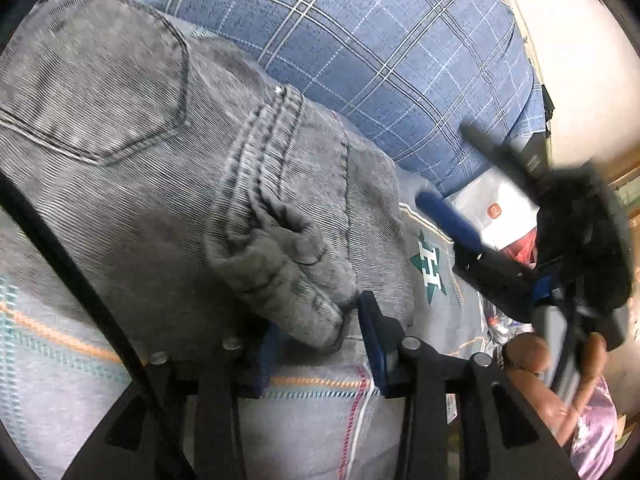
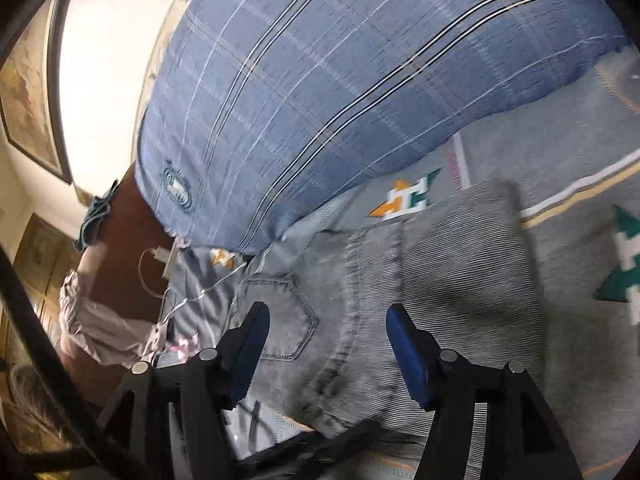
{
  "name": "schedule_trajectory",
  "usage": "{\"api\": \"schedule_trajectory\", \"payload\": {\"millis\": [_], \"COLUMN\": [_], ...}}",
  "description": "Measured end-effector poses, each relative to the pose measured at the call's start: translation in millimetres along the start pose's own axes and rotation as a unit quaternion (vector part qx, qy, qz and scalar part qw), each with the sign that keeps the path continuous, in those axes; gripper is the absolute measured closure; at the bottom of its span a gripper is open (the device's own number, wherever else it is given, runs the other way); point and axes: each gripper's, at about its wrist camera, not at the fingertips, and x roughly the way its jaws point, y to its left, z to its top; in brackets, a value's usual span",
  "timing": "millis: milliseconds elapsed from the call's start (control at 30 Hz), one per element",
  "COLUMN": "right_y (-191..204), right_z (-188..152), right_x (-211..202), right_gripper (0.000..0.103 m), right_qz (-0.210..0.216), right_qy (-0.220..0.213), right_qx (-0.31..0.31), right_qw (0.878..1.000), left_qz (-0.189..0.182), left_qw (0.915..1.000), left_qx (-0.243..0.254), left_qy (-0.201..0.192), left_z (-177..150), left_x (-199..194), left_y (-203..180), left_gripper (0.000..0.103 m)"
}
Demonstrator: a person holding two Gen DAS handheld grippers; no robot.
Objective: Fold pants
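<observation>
Grey denim pants (image 1: 168, 168) lie bunched on a grey patterned bedspread (image 1: 64, 380), back pocket up. My left gripper (image 1: 320, 344) has its blue pads on either side of a thick fold of the pants' seam, which sits between the jaws. My right gripper (image 1: 472, 184) shows blurred at the right of the left wrist view, jaws apart. In the right wrist view the pants (image 2: 420, 280) lie under my right gripper (image 2: 324, 344), which is open and empty above the pocket and seam.
A blue plaid pillow (image 1: 380, 52) lies behind the pants, also in the right wrist view (image 2: 340, 92). A white box (image 1: 500, 216) sits at the bed's right. White cables (image 2: 168, 276) and a brown headboard (image 2: 120, 248) are at left.
</observation>
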Motion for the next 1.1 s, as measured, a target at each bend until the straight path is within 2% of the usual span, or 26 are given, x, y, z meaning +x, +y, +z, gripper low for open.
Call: {"api": "schedule_trajectory", "payload": {"millis": [67,133,233,333,367,467,500,600,667,700,733,767,833,867,967,1000,1033,1100], "right_y": [-12.4,-19.0,-11.2,-17.8,-21.6,-36.5,-37.9,-33.8,-32.2,-34.0,-36.3,-37.4,-35.3,-32.1,-14.5,-6.9,0.3,10.3], "right_z": [-4.1,-8.6,-9.3,-13.3,-14.4,-17.5,-17.4,-15.2,-13.7,-14.2,-15.2,-16.8,-19.2,-19.0,-16.0,-16.1,-16.7,-19.8], "right_x": [6.5,13.2,12.3,19.6,23.5,30.1,29.7,20.9,18.0,18.7,22.9,28.0,32.9,31.7,22.4,20.8,20.2,24.2], "right_gripper": [0.039,0.044,0.044,0.044,0.044,0.046,0.046,0.046,0.046,0.046,0.046,0.046,0.046,0.046,0.045,0.04,0.037,0.037], "right_qz": [-0.039,-0.047,-0.05,-0.08,-0.089,-0.101,-0.1,-0.086,-0.081,-0.083,-0.089,-0.093,-0.095,-0.095,-0.07,-0.059,-0.052,-0.045], "right_qy": [0.012,0.029,0.028,0.049,0.056,0.076,0.077,0.067,0.064,0.066,0.073,0.082,0.09,0.089,0.062,0.056,0.052,0.046], "right_qx": [0.017,0.027,0.01,0.02,0.028,0.055,0.059,0.055,0.05,0.051,0.053,0.054,0.048,0.042,0.009,-0.003,-0.017,-0.036], "right_qw": [0.999,0.998,0.998,0.995,0.994,0.99,0.99,0.993,0.993,0.993,0.992,0.991,0.99,0.991,0.996,0.997,0.997,0.997], "left_qz": [0.02,0.02,0.033,0.034,0.036,0.044,0.044,0.031,0.056,0.073,0.088,0.083,0.069,0.062,0.051,0.053,0.052,0.066], "left_qw": [0.9998,0.9995,0.9991,0.9989,0.9991,0.9989,0.999,0.9992,0.9976,0.9967,0.9958,0.9962,0.9969,0.9969,0.9962,0.9962,0.9967,0.9968], "left_qx": [-0.007,-0.023,-0.025,-0.029,-0.023,-0.002,0.001,0.018,0.029,0.031,0.026,0.022,0.036,0.047,0.07,0.07,0.062,0.042], "left_qy": [-0.006,-0.005,0.008,0.009,0.006,0.014,0.013,-0.018,-0.03,-0.021,0.005,0.017,0.009,0.009,-0.004,-0.005,-0.007,-0.015], "left_z": [9.1,15.3,20.0,26.0,20.5,18.5,15.6,16.3,17.3,17.1,16.9,16.0,15.6,16.2,26.4,31.8,41.7,57.0], "left_x": [-5.3,-5.3,0.7,2.0,0.0,4.6,3.1,-12.5,-13.0,-6.2,3.5,6.2,-4.5,-11.6,-35.7,-43.8,-55.3,-74.1], "left_y": [9.9,17.3,22.3,17.7,12.1,2.1,1.3,-6.0,-2.7,-0.6,7.6,11.3,8.7,7.1,1.2,2.4,8.6,23.3], "left_gripper": [0.06,0.06,0.059,0.059,0.061,0.083,0.086,0.089,0.089,0.088,0.086,0.086,0.067,0.054,0.052,0.052,0.052,0.051]}}
